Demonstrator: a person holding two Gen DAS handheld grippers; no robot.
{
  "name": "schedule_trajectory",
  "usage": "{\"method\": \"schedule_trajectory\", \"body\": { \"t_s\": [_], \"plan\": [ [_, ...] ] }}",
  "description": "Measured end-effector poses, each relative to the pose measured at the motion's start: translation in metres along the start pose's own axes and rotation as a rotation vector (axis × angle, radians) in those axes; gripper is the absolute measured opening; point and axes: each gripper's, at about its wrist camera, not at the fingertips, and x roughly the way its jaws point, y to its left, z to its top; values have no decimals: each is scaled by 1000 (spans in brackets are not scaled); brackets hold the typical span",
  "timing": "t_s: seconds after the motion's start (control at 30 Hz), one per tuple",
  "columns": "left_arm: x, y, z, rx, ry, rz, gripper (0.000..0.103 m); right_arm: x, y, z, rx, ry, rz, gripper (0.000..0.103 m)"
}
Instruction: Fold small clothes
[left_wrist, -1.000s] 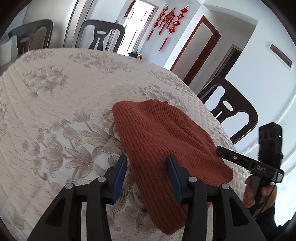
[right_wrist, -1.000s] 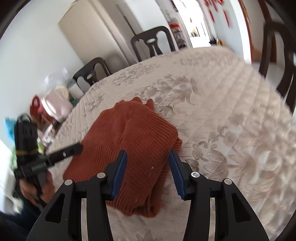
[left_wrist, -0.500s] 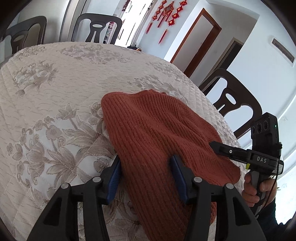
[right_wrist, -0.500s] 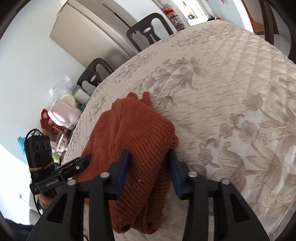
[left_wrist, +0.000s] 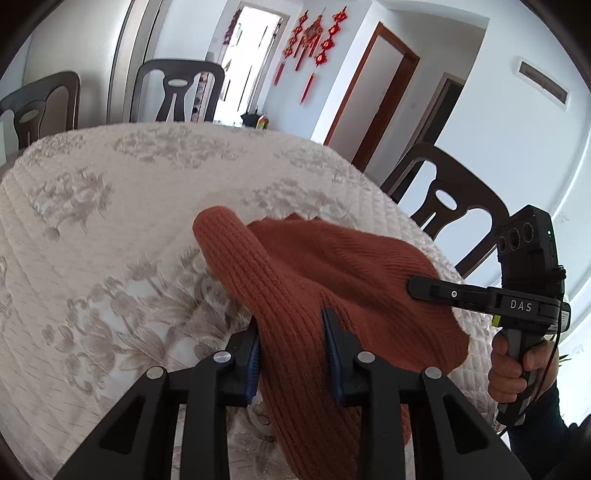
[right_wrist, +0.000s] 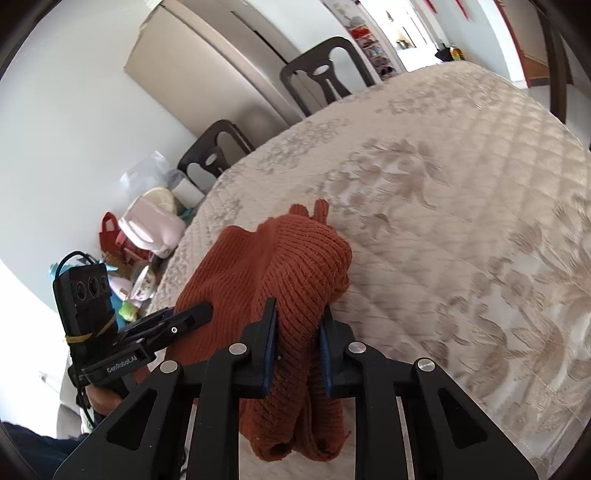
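- My left hand-held gripper (left_wrist: 292, 354) was clamped on a thick bunch of the rust-red knitted sweater (left_wrist: 332, 280), its blue pads pressed into the wool from both sides.
- My right hand-held gripper (right_wrist: 297, 341) was likewise closed on the sweater (right_wrist: 273, 273), pinching a doubled roll of fabric at the near end.
- The sweater lay on the desk (left_wrist: 110, 229) near my edge of it, over the quilted flowered cover, already bunched into a compact stack of several layers rather than spread flat (so I judged at least one fold was done).
- The near part looked raised off the desk in both grips, while the far part rested on the cover; a small loose flap (right_wrist: 317, 210) stuck up at the far end.
- I judged the fold was midway: the gripped edge had yet to be carried over and laid down.
- What remained, as I saw it, was to set the layers square, tuck that flap, and let go.
- I saw no other clothes on the desk.
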Motion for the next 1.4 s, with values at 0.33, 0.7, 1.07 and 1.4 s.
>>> {"method": "schedule_trajectory", "body": {
  "t_s": [0.33,0.7,1.07,1.4],
  "plan": [
    [-42,61,24,-33,-78,52,32,56,57,24,-80,17,107,17],
    [-48,133,45,-36,-111,134,32,135,98,49,-133,61,143,15],
    [-39,167,17,-148,-56,222,37,153,76,49,-132,121,37,19],
    [-46,146,27,-67,-90,258,36,163,101,58,-298,102,-63,19]
  ]
}}
